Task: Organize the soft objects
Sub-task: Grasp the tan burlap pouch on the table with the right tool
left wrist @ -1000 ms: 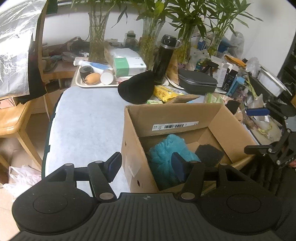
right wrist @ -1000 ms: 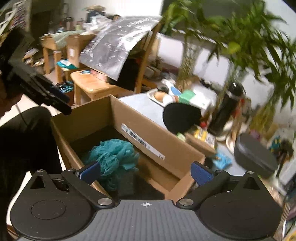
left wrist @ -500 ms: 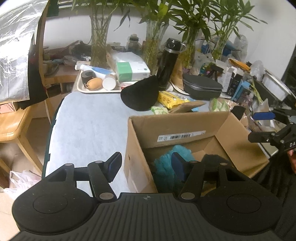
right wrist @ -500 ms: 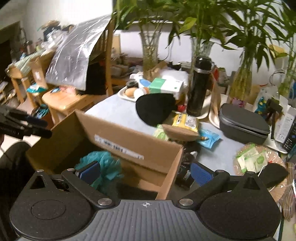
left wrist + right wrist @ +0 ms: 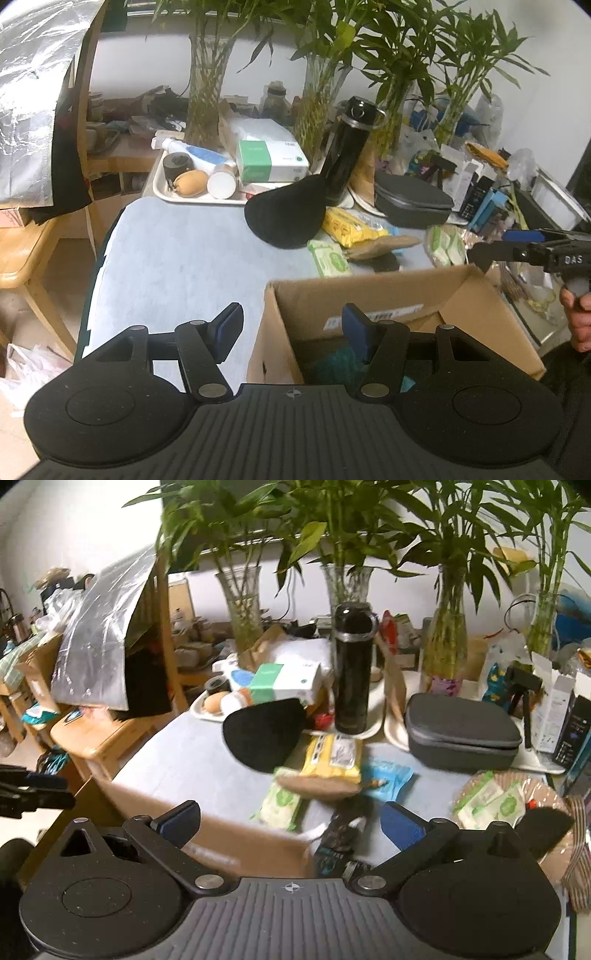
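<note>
The counter point(image 5: 177, 258) is carrying a crowd of things along its upper edge in the left wrist view: a white tray point(image 5: 162, 192) with a tape roll, an egg-like brown lump and a tube, a green-and-white box point(image 5: 271, 160), a tall black flask point(image 5: 347, 151) standing upright, a grey zipped case point(image 5: 413, 199), and glass vases of bamboo point(image 5: 203, 107) behind them.

A black dome-shaped pad point(image 5: 286, 214) is leaning against the flask, and just right of it a yellow packet point(image 5: 351, 227) and a green wipes pack point(image 5: 328, 258) are lying flat.

The cardboard box point(image 5: 369, 295) is sitting open in the lower centre of the frame, its long side running left to right and its mouth facing up. The teal fluffy sponge point(image 5: 332, 365) is resting inside it, low against the near left wall and partly hidden by the claw's finger.

The left claw point(image 5: 291, 325) is hanging spread and empty, one finger over the bare counter and the other over the box.

The right claw point(image 5: 291, 819) is spread wide with nothing between its pads, over the far box rim point(image 5: 221, 834), the wipes and a dark packet point(image 5: 340, 838). In the left wrist view it is showing at the right edge, held by a hand point(image 5: 578, 317).
</note>
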Available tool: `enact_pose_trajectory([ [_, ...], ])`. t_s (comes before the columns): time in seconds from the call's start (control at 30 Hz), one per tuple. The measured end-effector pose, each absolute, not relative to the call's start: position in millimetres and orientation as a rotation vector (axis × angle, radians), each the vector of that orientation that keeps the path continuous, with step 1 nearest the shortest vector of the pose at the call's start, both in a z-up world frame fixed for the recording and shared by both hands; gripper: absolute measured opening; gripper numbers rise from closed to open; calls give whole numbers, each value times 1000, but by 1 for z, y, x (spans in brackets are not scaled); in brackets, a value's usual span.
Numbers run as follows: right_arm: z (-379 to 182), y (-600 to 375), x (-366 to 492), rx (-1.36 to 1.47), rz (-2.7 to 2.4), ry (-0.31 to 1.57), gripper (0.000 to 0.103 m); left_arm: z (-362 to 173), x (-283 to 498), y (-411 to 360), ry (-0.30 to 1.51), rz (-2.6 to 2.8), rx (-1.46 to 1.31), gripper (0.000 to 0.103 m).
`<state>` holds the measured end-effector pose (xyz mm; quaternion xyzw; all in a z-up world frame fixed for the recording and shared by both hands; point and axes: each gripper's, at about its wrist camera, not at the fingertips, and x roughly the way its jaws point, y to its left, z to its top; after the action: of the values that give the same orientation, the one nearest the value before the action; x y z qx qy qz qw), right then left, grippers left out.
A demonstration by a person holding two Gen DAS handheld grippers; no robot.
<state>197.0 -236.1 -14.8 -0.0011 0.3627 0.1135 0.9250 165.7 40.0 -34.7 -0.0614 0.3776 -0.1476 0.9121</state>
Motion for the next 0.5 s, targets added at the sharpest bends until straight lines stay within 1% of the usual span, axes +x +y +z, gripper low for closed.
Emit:
enact_pose_trajectory([
  [0.4,-42,-257,240,-56,223,754,103,-35,186,45,756,-300,-157,58],
  [0.47,-49,-259,246,-74,219,767,101,-36,189,47,758,-297,-159,58],
  [0.5,-53,-260,250,-86,219,773,98,-36,190,48,758,-296,-159,58],
])
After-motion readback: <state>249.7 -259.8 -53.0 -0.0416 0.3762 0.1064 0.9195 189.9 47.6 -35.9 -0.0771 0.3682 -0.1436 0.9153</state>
